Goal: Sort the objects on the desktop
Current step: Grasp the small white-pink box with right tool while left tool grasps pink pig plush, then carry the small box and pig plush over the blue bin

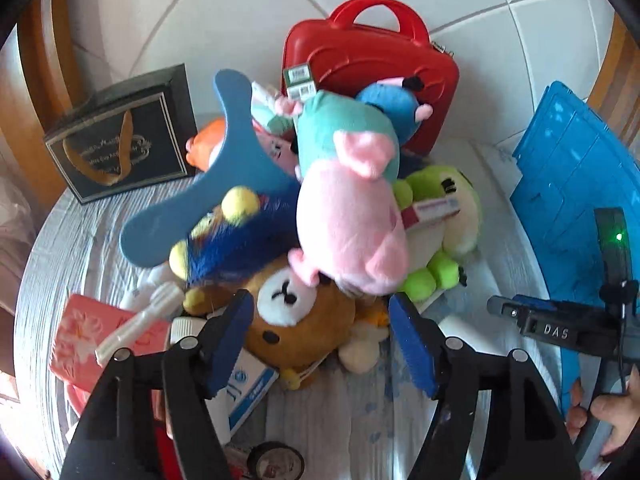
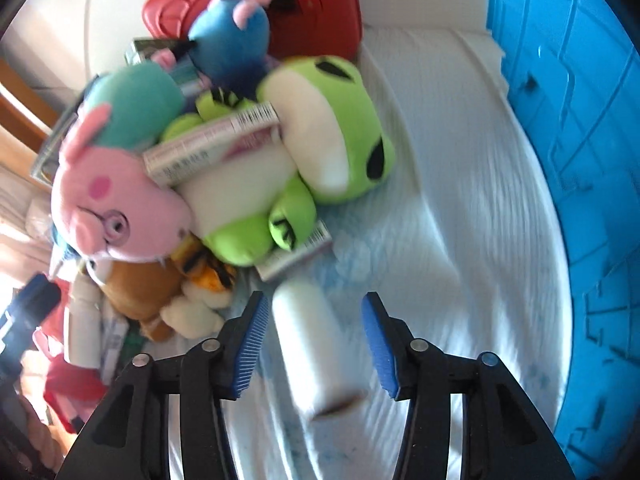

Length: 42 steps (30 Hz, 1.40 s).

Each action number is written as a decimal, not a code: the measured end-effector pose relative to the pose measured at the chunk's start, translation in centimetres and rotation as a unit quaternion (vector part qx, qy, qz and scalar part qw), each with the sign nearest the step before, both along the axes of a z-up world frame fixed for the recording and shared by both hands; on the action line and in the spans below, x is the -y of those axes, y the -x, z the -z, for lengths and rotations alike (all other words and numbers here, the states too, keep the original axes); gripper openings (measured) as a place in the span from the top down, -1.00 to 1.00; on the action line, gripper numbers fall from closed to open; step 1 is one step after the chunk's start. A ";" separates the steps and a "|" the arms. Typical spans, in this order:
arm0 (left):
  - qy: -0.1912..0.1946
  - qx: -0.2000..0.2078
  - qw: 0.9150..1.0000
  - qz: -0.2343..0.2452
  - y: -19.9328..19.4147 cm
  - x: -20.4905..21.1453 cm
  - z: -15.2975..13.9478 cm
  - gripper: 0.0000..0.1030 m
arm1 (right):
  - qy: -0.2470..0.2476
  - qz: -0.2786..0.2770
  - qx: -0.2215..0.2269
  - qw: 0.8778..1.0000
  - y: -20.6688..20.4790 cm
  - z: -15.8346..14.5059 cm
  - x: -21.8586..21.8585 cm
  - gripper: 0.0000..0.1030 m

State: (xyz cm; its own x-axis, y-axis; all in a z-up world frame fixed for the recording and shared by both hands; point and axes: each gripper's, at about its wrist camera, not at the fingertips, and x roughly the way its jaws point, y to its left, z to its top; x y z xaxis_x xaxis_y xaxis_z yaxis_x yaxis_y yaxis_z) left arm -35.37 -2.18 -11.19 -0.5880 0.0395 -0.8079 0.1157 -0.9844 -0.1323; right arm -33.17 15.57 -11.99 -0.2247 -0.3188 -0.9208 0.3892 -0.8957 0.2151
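My left claw (image 1: 322, 334): released, jaws spread either side of the brown bear plush (image 1: 298, 320).
My right claw (image 2: 314, 342): released, straddling a white bottle (image 2: 316, 352), no clear contact.
Pink pig plush (image 1: 350, 216): atop the bear.
Green frog plush (image 2: 320, 152): beside the pig.

surface: white cloth (image 2: 460, 184) | on it: plush pile (image 1: 320, 216) (jumbled), white bottle (image 2: 316, 344), blue crate (image 2: 580, 160)

Pink pig (image 1: 352, 224), green frog (image 2: 320, 140), brown bear (image 1: 296, 320), red case (image 1: 372, 68), blue bin (image 2: 580, 160)
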 end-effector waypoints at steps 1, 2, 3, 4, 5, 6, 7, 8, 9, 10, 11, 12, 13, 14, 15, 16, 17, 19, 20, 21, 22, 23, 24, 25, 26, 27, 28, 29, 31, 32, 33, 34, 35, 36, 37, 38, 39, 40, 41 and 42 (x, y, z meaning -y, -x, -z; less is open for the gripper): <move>-0.002 -0.003 1.000 0.000 0.8 -0.1 -0.5 -0.35 | 0.007 0.001 -0.001 1.000 0.2 -0.4 0.2 -0.05; -0.003 -0.003 1.000 0.000 1.7 -0.1 -0.8 -0.35 | 0.015 0.001 0.000 1.000 0.5 -0.8 0.5 -0.05; -0.003 0.001 1.000 0.000 2.7 -0.2 -0.8 -0.35 | 0.023 0.004 0.002 1.000 1.0 -1.1 0.8 -0.05; -0.004 0.008 1.000 -0.001 4.0 -0.2 -0.6 -0.35 | 0.031 0.006 0.005 0.999 1.6 -1.3 0.9 -0.05; -0.006 0.015 1.000 0.000 4.9 -0.3 -0.4 -0.35 | 0.039 0.009 0.008 0.999 2.2 -1.5 1.3 -0.05; -0.007 0.022 1.000 0.002 6.0 -0.2 -0.3 -0.35 | 0.046 0.011 0.013 0.999 3.0 -1.5 2.0 -0.06; -0.007 0.032 0.999 0.002 7.2 -0.1 0.1 -0.35 | 0.050 0.013 0.016 0.999 3.5 -1.7 2.6 -0.08; -0.006 0.042 0.999 0.003 8.1 -0.2 0.5 -0.35 | 0.056 0.017 0.021 0.998 4.1 -1.7 2.9 -0.21; -0.007 0.054 0.999 0.006 9.0 -0.3 1.1 -0.35 | 0.067 0.021 0.028 0.997 4.9 -1.5 3.5 -0.44; -0.012 0.066 0.998 0.012 10.0 -0.3 1.8 -0.35 | 0.076 0.024 0.035 0.996 5.6 -1.4 4.0 -0.54; -0.020 0.078 0.997 0.019 10.7 -0.4 2.6 -0.36 | 0.085 0.027 0.042 0.995 6.2 -1.2 4.5 -0.66; -0.023 0.087 0.996 0.018 11.3 -0.3 3.3 -0.36 | 0.091 0.029 0.048 0.994 6.8 -0.8 5.2 -0.66; -0.028 0.089 0.995 0.014 11.8 0.0 3.9 -0.36 | 0.092 0.031 0.051 0.994 7.4 -0.4 5.7 -0.65; -0.037 0.090 0.995 0.014 12.2 0.3 4.4 -0.36 | 0.093 0.035 0.052 0.994 7.8 0.2 6.0 -0.65; -0.049 0.093 0.994 0.016 12.5 0.6 4.9 -0.36 | 0.100 0.039 0.056 0.993 8.6 0.5 6.3 -0.65; -0.060 0.095 0.993 0.022 12.7 0.7 5.3 -0.36 | 0.102 0.039 0.061 0.992 9.1 0.8 6.5 -0.65; -0.063 0.095 0.993 0.032 12.6 0.6 5.5 -0.36 | 0.105 0.042 0.065 0.992 9.8 1.1 7.1 -0.65; -0.045 0.077 0.995 0.041 11.8 0.1 5.4 -0.34 | 0.114 0.055 0.068 0.990 10.3 1.3 6.9 -0.51; -0.037 0.069 0.996 0.041 11.3 -0.1 5.3 -0.29 | 0.113 0.057 0.068 0.990 10.4 1.3 6.8 -0.41; -0.034 0.066 0.996 0.040 10.9 -0.2 5.2 -0.27 | 0.110 0.058 0.072 0.990 10.4 1.5 6.8 -0.26; -0.032 0.063 0.997 0.037 10.4 -0.3 5.1 -0.25 | 0.109 0.054 0.079 0.989 10.3 1.7 7.1 -0.13; -0.027 0.059 0.997 0.035 10.0 -0.4 5.0 -0.24 | 0.109 0.047 0.090 0.989 10.3 2.2 7.5 0.08; -0.022 0.056 0.998 0.035 9.6 -0.6 4.8 -0.24 | 0.114 0.041 0.103 0.987 10.0 2.6 8.0 0.08; -0.021 0.054 0.998 0.036 9.2 -0.8 4.8 -0.24 | 0.114 0.036 0.104 0.987 9.8 2.9 8.5 0.09; -0.023 0.055 0.998 0.037 8.9 -0.9 4.8 -0.24 | 0.109 0.031 0.100 0.989 9.5 2.9 8.9 0.14; -0.024 0.055 0.997 0.038 8.7 -0.9 4.9 -0.24 | 0.103 0.026 0.092 0.990 9.2 2.8 9.3 0.21; -0.026 0.051 0.998 0.038 8.5 -0.9 5.0 -0.23 | 0.099 0.023 0.085 0.991 9.0 2.7 9.4 0.26; -0.027 0.046 0.998 0.038 8.3 -0.9 5.0 -0.20 | 0.096 0.019 0.078 0.992 8.8 2.6 9.5 0.35; -0.027 0.036 0.998 0.037 7.9 -1.1 4.6 -0.18 | 0.088 0.008 0.063 0.994 8.4 1.8 9.3 0.60; -0.023 0.031 0.999 0.038 7.7 -1.3 4.3 -0.17 | 0.086 0.003 0.055 0.995 8.1 1.3 9.1 0.64; -0.019 0.026 0.999 0.038 7.5 -1.6 4.1 -0.17 | 0.084 -0.001 0.049 0.995 7.9 0.8 9.0 0.65; -0.014 0.021 0.999 0.038 7.2 -1.9 3.8 -0.17 | 0.083 -0.004 0.044 0.996 7.7 0.5 8.9 0.65; -0.011 0.015 0.999 0.038 6.9 -2.1 3.5 -0.16 | 0.083 -0.007 0.039 0.996 7.5 0.1 8.7 0.65; -0.007 0.010 0.999 0.039 6.6 -2.4 3.2 -0.16 | 0.083 -0.010 0.034 0.996 7.2 -0.3 8.6 0.65; -0.004 0.005 0.999 0.039 6.3 -2.7 2.9 -0.16 | 0.083 -0.013 0.027 0.996 6.9 -0.8 8.5 0.65; -0.002 -0.001 0.999 0.040 6.0 -3.0 2.4 -0.16 | 0.083 -0.016 0.018 0.996 6.6 -1.3 8.4 0.65; 0.000 -0.009 0.999 0.042 5.5 -3.3 1.9 -0.16 | 0.082 -0.020 0.007 0.996 6.1 -2.1 8.2 0.65; 0.004 -0.017 0.999 0.044 4.8 -3.0 1.1 -0.16 | 0.081 -0.022 -0.003 0.996 5.8 -2.7 8.4 0.65; 0.008 -0.026 0.999 0.046 4.3 -3.2 0.4 -0.16 | 0.079 -0.025 -0.016 0.996 5.3 -3.6 8.3 0.65; 0.012 -0.035 0.998 0.048 3.9 -3.6 -0.3 -0.16 | 0.079 -0.027 -0.031 0.996 4.9 -4.5 8.3 0.65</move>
State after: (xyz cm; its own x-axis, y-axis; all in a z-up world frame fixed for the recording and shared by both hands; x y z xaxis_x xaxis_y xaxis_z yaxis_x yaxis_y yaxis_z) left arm -39.30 1.39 -10.90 -0.6376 0.0799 -0.7662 0.0119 -0.9935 -0.1135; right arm -38.04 7.27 -7.44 -0.2589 -0.4708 -0.8434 0.4523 -0.8306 0.3249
